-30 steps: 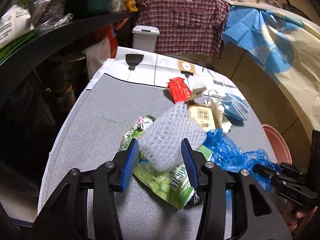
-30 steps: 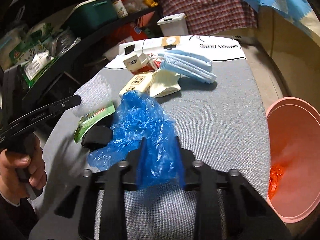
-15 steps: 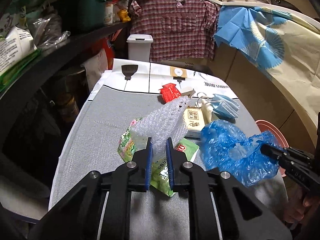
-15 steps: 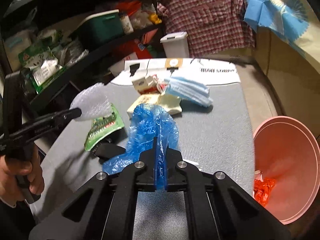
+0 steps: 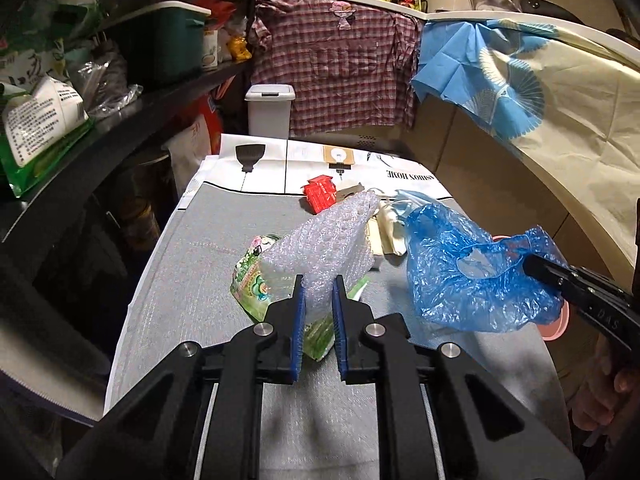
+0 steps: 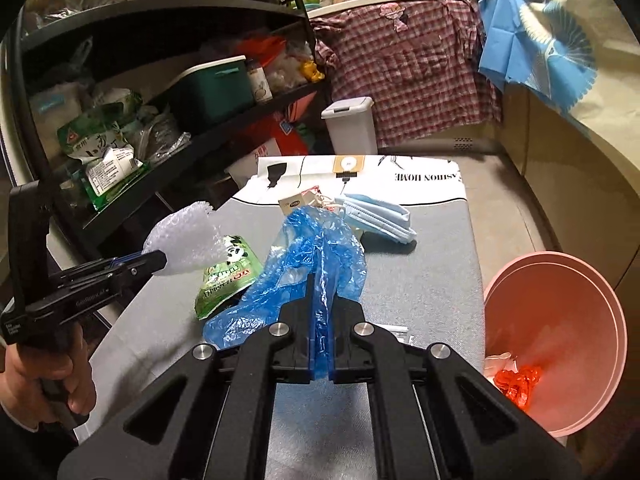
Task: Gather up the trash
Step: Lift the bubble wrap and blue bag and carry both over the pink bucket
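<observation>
My left gripper [image 5: 318,292] is shut on a clear sheet of bubble wrap [image 5: 320,248] and holds it above the grey table; it also shows in the right wrist view [image 6: 184,240]. My right gripper [image 6: 320,296] is shut on a crumpled blue plastic bag [image 6: 308,256], lifted off the table; the bag also shows in the left wrist view [image 5: 472,272]. A green snack packet [image 6: 226,276], a blue face mask [image 6: 380,220], a red carton [image 5: 320,196] and cream paper [image 5: 390,232] lie on the table. A pink bin [image 6: 560,344] stands right of the table with orange trash inside.
Dark shelves [image 6: 160,168] with bags and a green box run along the left. A white lidded bin [image 6: 352,128] and a plaid cloth [image 5: 340,76] stand beyond the table's far end. A printed white sheet [image 5: 280,164] covers the far end.
The left gripper closed on the bubble wrap and raised it. The right gripper closed on the blue bag and lifted it off the table. Both have risen and pulled back.
</observation>
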`<state>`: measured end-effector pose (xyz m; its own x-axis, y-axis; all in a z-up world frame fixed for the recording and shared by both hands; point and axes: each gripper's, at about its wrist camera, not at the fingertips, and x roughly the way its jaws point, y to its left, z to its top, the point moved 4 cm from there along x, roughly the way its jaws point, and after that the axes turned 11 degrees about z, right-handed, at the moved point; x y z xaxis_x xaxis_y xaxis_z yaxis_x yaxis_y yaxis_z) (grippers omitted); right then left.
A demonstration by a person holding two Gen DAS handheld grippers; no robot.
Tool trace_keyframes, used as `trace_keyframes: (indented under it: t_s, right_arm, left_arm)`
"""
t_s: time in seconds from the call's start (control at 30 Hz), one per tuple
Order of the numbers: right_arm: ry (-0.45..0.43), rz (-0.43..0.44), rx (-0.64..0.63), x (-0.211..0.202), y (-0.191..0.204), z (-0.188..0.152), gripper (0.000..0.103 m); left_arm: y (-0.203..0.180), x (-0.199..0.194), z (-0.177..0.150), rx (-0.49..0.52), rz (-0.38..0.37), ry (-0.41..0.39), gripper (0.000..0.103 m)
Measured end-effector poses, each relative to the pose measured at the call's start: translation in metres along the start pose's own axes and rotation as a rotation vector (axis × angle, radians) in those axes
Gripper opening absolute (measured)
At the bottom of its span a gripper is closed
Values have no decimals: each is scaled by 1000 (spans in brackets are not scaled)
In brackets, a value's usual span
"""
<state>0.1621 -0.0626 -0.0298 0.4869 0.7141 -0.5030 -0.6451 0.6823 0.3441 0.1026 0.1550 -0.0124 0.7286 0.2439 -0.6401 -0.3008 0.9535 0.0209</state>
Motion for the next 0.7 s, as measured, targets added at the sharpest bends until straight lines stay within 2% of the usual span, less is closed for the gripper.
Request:
trace_keyframes:
  t_s: [0.37,0.7]
  right_arm:
    - [-32,-32,4,-25,3,1,4]
    - [-67,-70,15,-64,2,9,4]
  left_arm:
    - [-6,-28,-7,1,-10,-27,13]
    - [-12,-45,-12,-11,-19,-39,13]
